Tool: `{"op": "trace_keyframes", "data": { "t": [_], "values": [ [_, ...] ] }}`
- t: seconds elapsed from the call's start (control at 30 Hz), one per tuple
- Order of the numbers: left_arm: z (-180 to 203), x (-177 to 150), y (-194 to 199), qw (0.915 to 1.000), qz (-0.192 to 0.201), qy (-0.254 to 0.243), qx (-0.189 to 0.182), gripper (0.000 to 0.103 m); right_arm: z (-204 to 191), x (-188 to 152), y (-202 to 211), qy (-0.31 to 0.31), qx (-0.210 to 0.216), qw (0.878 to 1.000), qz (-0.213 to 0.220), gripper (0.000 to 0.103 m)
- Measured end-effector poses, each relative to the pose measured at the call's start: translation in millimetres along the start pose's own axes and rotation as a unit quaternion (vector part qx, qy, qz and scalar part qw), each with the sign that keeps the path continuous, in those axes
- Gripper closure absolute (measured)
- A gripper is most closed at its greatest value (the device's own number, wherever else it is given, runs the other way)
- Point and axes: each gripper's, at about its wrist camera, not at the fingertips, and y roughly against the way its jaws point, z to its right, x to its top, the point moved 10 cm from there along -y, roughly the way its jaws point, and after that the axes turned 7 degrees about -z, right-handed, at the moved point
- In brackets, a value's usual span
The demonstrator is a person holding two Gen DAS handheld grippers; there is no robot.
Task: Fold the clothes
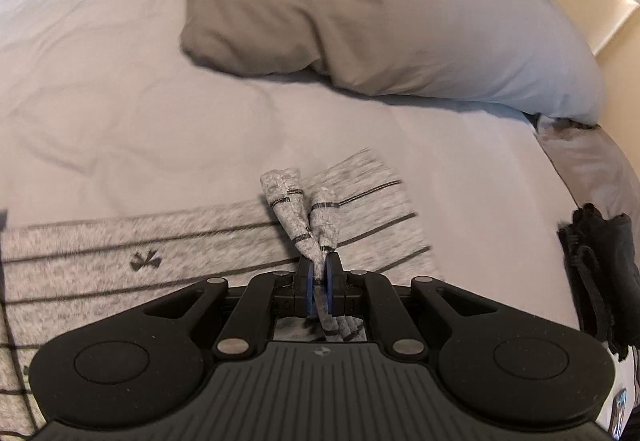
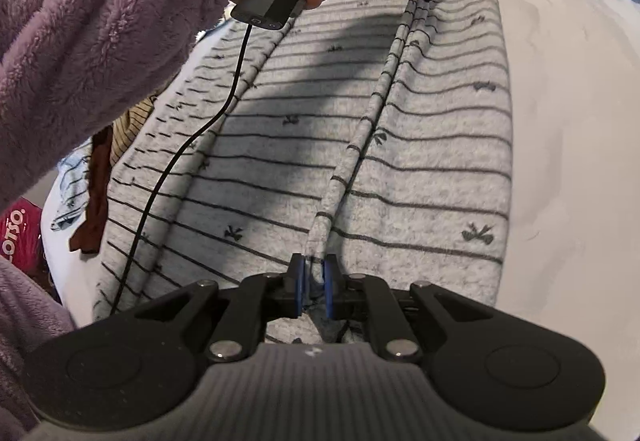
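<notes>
Left gripper and right gripper both clenched on bunched edge of striped grey garment, spread over bed sheet.

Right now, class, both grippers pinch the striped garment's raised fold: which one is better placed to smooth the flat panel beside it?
Probably the right gripper: the striped garment lies flat and broad beside it. The left gripper pinches the far end near the pillow.
</notes>
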Motion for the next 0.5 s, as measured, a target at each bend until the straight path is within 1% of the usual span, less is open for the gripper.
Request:
{"op": "trace_keyframes", "data": {
  "t": [0.13,0.23,0.33,0.43,0.5],
  "values": [
    [-8,-4,2,1.0000,0.003,-0.004,0.002,0.097,-1,-4,-10,0.010,-0.008,1.000,-0.002,0.091],
    [-4,-3,12,0.9997,0.020,-0.010,-0.012,0.099,-5,-5,-4,0.028,-0.014,1.000,0.005,0.091],
    [-1,0,24,0.9989,0.038,-0.013,-0.024,0.099,-14,-1,7,0.042,-0.006,0.999,0.021,0.091],
    [-8,0,26,0.9991,0.038,-0.009,-0.018,0.099,-22,-1,12,0.057,0.003,0.998,0.025,0.091],
    [-16,-5,20,0.9995,0.030,-0.006,-0.006,0.099,-21,-4,7,0.066,-0.007,0.998,0.019,0.091]
  ]
}}
